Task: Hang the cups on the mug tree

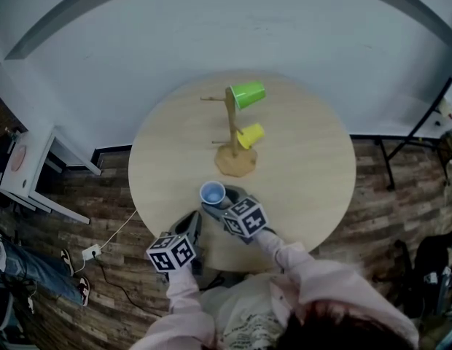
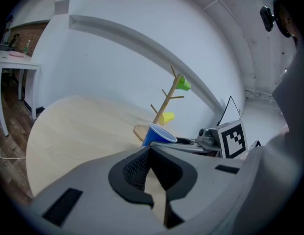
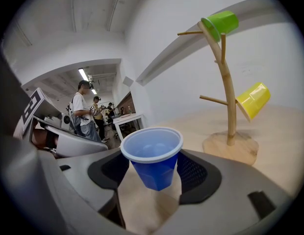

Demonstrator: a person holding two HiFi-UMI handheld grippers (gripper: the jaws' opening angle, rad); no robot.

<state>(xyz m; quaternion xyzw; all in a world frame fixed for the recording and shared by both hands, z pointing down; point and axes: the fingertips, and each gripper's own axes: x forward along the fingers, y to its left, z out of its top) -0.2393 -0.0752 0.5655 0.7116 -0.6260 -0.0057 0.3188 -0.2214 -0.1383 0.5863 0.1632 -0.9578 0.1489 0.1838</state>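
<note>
The right gripper (image 3: 153, 173), fingers pinching the blue plastic cup (image 3: 153, 153) by its tapered lower wall, risks it slipping when tilted toward the wooden mug tree (image 3: 225, 82).

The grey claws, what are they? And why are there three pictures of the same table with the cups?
They are grippers, like big tongs. A person holds one in each hand. One picture comes from a camera on the person's head, looking down at the round table. The other two come from small cameras riding on each gripper. On the table stands a wooden mug tree with a green cup and a yellow cup hanging on it. The right gripper pinches a blue cup. The left gripper is closed and holds nothing.
</note>
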